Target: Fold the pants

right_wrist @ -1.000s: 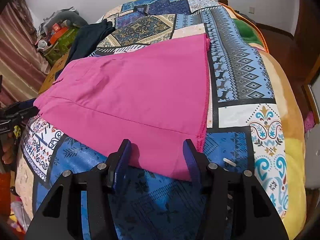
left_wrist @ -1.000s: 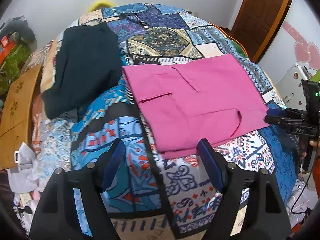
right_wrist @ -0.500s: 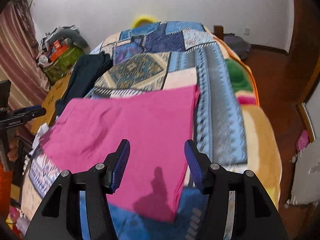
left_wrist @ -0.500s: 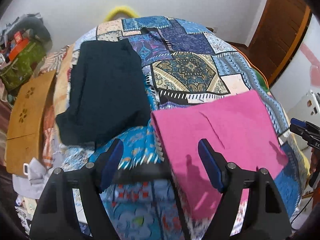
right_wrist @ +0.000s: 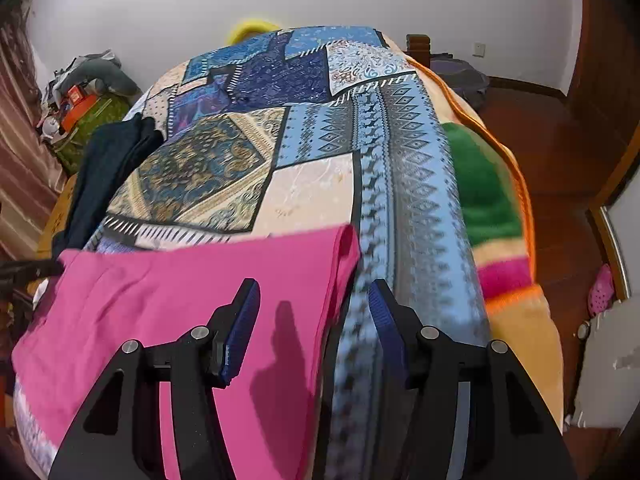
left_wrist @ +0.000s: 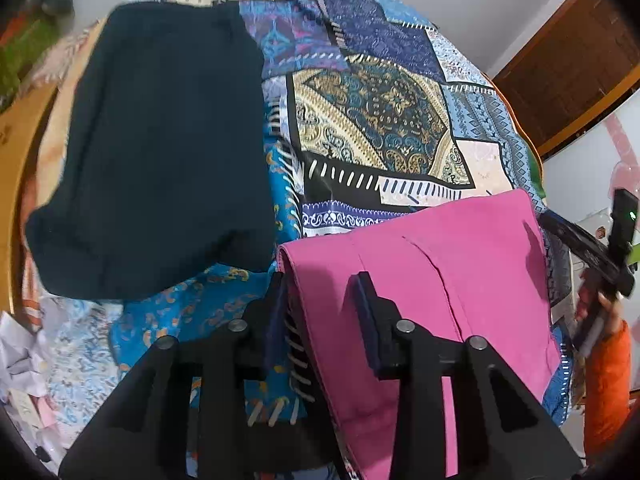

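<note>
The pink pants [left_wrist: 424, 288] lie flat on the patchwork bedspread [left_wrist: 372, 120]. In the left wrist view my left gripper [left_wrist: 322, 284] straddles the pants' far left corner, jaws partly closed with a gap still showing. In the right wrist view the pants [right_wrist: 172, 312] fill the lower left, and my right gripper [right_wrist: 316, 292] is open, straddling their far right corner over the bedspread [right_wrist: 312, 140]. The right gripper also shows in the left wrist view [left_wrist: 576, 240] at the right edge.
A dark folded garment [left_wrist: 160, 140] lies on the bed left of the pants, also in the right wrist view [right_wrist: 108, 168]. A green and orange blanket [right_wrist: 492, 200] hangs off the bed's right side. Clutter [right_wrist: 80, 100] stands at far left. A wooden door [left_wrist: 568, 64] is at right.
Both grippers have moved forward along the pants to their far corners. The left gripper's jaws have narrowed; the right gripper's stay wide.
</note>
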Available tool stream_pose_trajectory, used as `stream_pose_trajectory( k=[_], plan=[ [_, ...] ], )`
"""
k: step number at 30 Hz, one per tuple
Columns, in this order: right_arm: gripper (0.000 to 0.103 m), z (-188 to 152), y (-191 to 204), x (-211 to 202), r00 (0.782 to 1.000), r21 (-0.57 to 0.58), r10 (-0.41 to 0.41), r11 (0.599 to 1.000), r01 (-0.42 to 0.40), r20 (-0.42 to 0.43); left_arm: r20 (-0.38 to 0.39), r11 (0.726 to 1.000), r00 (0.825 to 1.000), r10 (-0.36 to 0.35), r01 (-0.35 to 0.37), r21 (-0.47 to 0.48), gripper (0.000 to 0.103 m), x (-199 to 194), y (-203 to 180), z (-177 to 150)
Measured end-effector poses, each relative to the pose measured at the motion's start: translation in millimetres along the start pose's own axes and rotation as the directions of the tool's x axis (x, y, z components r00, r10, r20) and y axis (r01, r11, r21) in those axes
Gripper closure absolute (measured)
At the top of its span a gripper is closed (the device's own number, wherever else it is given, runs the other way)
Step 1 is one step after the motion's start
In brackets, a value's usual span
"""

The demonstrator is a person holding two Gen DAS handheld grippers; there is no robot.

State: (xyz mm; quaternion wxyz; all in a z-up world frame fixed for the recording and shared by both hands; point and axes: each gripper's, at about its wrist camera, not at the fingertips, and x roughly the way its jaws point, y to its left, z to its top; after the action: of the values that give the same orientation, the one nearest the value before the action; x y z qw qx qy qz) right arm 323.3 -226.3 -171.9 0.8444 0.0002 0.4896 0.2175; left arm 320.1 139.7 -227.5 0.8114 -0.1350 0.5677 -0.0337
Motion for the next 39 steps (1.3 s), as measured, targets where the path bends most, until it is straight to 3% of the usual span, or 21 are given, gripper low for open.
stream_pose_trajectory(
  k=[3,5,6,7,10,15,19,26,29,32,34,38,39],
  plan=[
    [0.051,13,-6,21,1.000,0.004,-0.002,1.000,0.002,-0.018,-0.013,1.000,1.000,-0.027,0.027,0.006,0.077,5,-1,-1],
    [0.057,19,-9,32,0.999,0.022,0.009,1.000,-0.009,-0.034,-0.014,0.999,0.999,-0.045,0.045,-0.002,0.083,6,-1,0],
    [0.064,21,-9,37,0.999,0.026,0.019,1.000,-0.018,-0.042,-0.013,0.999,0.999,-0.045,0.045,-0.005,0.094,6,-1,1],
    [0.073,22,-10,42,0.998,0.029,0.025,0.999,-0.024,-0.052,-0.013,0.999,0.999,-0.041,0.041,-0.006,0.099,7,-1,1],
    [0.089,21,-5,54,0.997,-0.002,0.006,1.000,-0.006,-0.079,-0.010,0.998,0.998,-0.056,0.056,0.007,0.099,7,-1,0],
    [0.096,16,3,56,0.995,-0.100,-0.068,0.993,0.060,-0.077,0.005,0.999,0.999,-0.036,0.036,0.009,0.100,3,3,-4],
    [0.099,14,5,57,0.992,-0.124,-0.110,0.987,0.102,-0.061,0.027,0.999,0.998,0.049,-0.050,0.019,0.098,0,5,-12],
    [0.096,20,7,55,0.990,-0.118,-0.132,0.985,0.125,-0.052,0.030,0.990,0.992,0.122,-0.123,0.066,0.096,-5,-3,-15],
    [0.093,25,10,39,0.990,-0.095,-0.143,0.986,0.140,-0.022,0.064,0.979,0.985,0.162,-0.168,0.112,0.091,-17,-12,-15],
    [0.083,31,18,15,0.994,-0.091,-0.105,0.990,0.108,0.037,0.115,0.965,0.976,0.187,-0.204,0.162,0.080,-31,-25,-13],
    [0.072,33,28,-1,0.996,-0.100,-0.058,0.993,0.065,0.071,0.153,0.960,0.971,0.184,-0.211,0.183,0.061,-41,-34,-9],
    [0.060,34,58,-18,0.995,-0.137,0.042,0.990,-0.029,0.094,0.212,0.953,0.962,0.170,-0.216,0.213,0.046,-52,-54,0],
    [0.052,34,66,-19,0.993,-0.143,0.069,0.988,-0.055,0.092,0.218,0.953,0.962,0.164,-0.211,0.217,0.042,-53,-58,3]
  ],
)
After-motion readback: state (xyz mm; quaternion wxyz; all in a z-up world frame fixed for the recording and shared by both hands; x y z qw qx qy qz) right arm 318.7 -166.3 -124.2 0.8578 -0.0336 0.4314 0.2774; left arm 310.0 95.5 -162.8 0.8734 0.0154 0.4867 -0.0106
